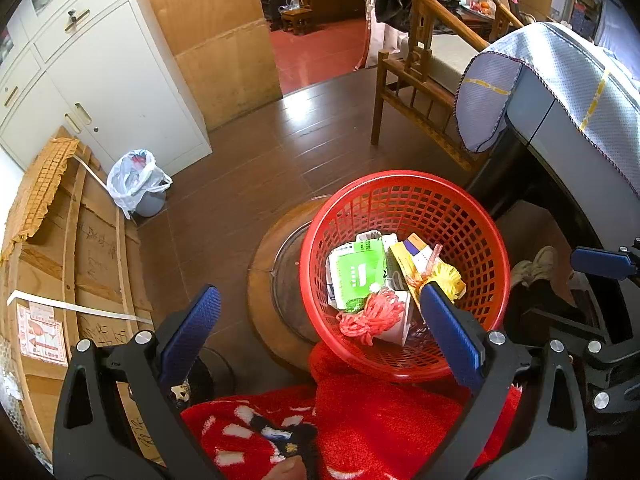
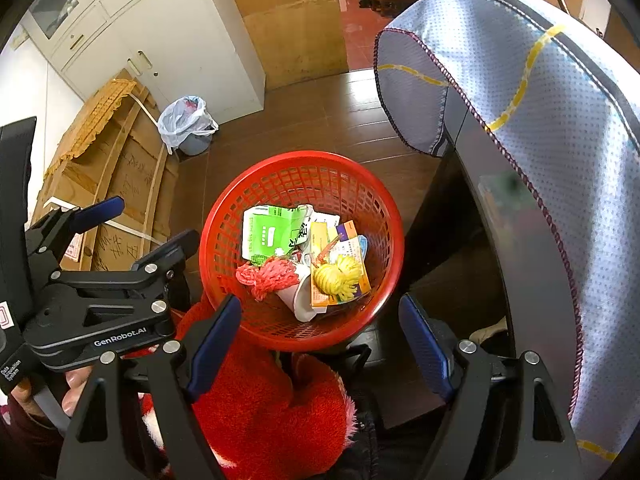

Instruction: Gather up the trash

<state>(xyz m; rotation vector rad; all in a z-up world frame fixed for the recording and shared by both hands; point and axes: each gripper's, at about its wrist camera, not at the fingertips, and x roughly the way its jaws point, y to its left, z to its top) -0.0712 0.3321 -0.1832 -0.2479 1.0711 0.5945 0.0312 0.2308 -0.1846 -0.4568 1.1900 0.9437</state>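
Two grippers, both mine, hang over the red basket (image 1: 404, 276) with nothing between their fingers. My left gripper (image 1: 320, 328) stands wide apart: its left finger (image 1: 188, 332) sits at 8 o'clock in the left wrist view, over the dark floor, and its right one crosses the basket's near rim at 5 o'clock. My right gripper (image 2: 320, 344) is spread wide too, its fingers at 7 and 5 o'clock in the right wrist view, either side of the basket's (image 2: 300, 248) near rim and clear of the trash. In the basket lie a green packet (image 2: 272, 236), a red string bundle (image 2: 266, 278), a yellow string bundle (image 2: 338, 278) on an orange box (image 2: 320, 236), and a white cup (image 2: 300, 300) tipped on its side. The red bundle touches the cup's mouth; the yellow one lies just beside it at 3 o'clock. A red fleece (image 2: 260, 392) fills the bottom of both views beneath the basket. A bin (image 1: 140, 184) lined with a white bag stands well apart at 10 o'clock, by the white cabinet (image 1: 100, 80). A blue cloth (image 2: 540, 140) drapes the table at 2 o'clock.
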